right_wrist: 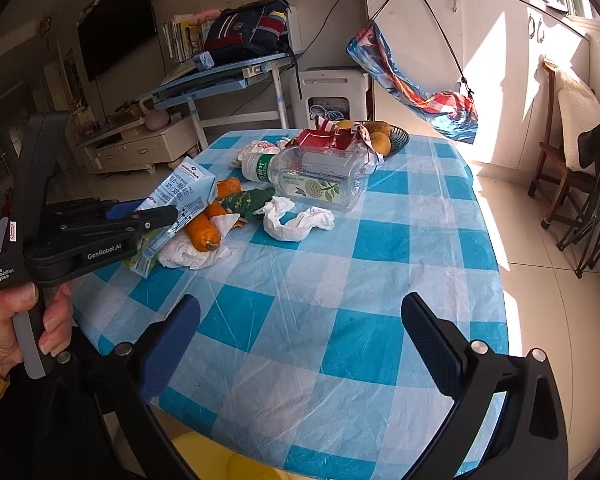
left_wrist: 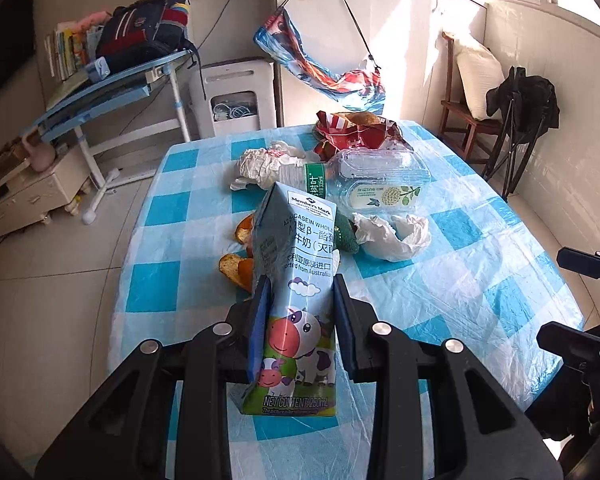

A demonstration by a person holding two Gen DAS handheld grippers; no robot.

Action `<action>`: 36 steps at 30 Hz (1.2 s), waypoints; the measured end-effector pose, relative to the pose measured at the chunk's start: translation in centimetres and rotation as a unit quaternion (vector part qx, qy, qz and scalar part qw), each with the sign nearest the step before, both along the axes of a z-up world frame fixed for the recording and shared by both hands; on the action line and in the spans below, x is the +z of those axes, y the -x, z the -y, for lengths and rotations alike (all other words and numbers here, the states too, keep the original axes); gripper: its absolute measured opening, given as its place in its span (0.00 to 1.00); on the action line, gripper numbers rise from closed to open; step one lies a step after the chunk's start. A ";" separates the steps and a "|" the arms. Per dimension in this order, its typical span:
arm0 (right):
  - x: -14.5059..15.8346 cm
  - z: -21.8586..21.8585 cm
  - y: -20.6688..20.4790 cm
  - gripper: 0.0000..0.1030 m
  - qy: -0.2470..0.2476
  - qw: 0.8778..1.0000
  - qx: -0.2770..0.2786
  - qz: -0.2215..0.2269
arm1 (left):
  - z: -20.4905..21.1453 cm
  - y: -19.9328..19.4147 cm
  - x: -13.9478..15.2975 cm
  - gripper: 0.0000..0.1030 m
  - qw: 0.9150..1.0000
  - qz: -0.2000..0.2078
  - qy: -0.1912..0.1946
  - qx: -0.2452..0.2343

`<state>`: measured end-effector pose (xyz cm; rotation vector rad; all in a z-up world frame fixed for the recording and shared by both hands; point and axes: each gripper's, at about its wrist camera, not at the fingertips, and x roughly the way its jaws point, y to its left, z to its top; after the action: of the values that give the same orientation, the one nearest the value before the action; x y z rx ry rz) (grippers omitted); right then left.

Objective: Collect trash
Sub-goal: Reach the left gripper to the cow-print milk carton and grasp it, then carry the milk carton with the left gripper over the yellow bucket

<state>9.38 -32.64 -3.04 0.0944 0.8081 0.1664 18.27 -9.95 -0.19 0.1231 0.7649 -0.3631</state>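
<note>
1. Left tongs (left_wrist: 300,300) pinch the milk carton (left_wrist: 296,300) by its two sides; right tongs (right_wrist: 300,344) are spread wide and hold nothing.
2. Carton is blue with cartoon cows, and it is tilted above the left edge of the desk (right_wrist: 340,280).
3. Clear bottle (right_wrist: 316,176), crumpled tissue (right_wrist: 296,220) and orange peels (right_wrist: 204,232) lie toward the far edge.
4. Near half of the checkered cloth is bare.

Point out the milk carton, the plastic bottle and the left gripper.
milk carton (left_wrist: 300,312), left wrist view, cow picture on its front.
plastic bottle (right_wrist: 320,178), right wrist view, clear body.
left gripper (left_wrist: 300,300), left wrist view, between its fingertips.
</note>
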 end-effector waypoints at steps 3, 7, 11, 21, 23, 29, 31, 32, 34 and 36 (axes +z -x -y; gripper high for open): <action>-0.1 -0.7 -1.8 0.94 0.002 1.000 0.017 -0.001 | -2.9 0.7 1.8 0.28 0.998 0.006 0.053 0.016; -0.8 -1.8 -5.5 0.94 0.007 0.999 0.034 -0.008 | -6.8 1.3 2.1 0.29 0.993 -0.006 0.099 0.057; -2.3 -2.6 -9.3 0.83 0.005 0.999 0.040 -0.029 | -8.9 1.1 1.3 0.29 0.989 -0.026 0.118 0.085; -5.3 -2.4 -12.0 0.20 -0.017 0.996 0.022 -0.086 | -7.8 1.1 0.9 0.29 0.992 -0.021 0.098 0.075; -4.9 -2.3 -11.6 0.15 -0.020 0.996 0.023 -0.080 | -7.6 1.3 1.0 0.29 0.992 -0.020 0.100 0.074; -2.4 -2.2 -8.6 0.12 -0.052 0.997 0.029 -0.051 | -7.7 2.1 1.1 0.29 0.992 -0.015 0.106 0.067; -1.4 -2.7 -6.8 0.12 -0.064 0.996 0.039 -0.040 | -7.9 2.7 1.3 0.29 0.992 -0.011 0.107 0.062; -0.9 -3.2 -5.6 0.12 -0.070 0.996 0.048 -0.037 | -7.9 3.0 1.4 0.29 0.992 -0.009 0.107 0.061; -0.4 -4.6 -3.1 0.12 -0.073 0.994 0.073 -0.037 | -8.0 3.9 1.4 0.29 0.992 -0.009 0.109 0.060; -0.3 -6.3 -0.3 0.12 -0.068 0.991 0.105 -0.045 | -8.2 5.0 1.2 0.29 0.992 -0.011 0.112 0.059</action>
<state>9.70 -26.31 -3.39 0.1475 0.8968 0.4183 13.31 -1.77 1.05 -0.1372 0.7436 -0.3364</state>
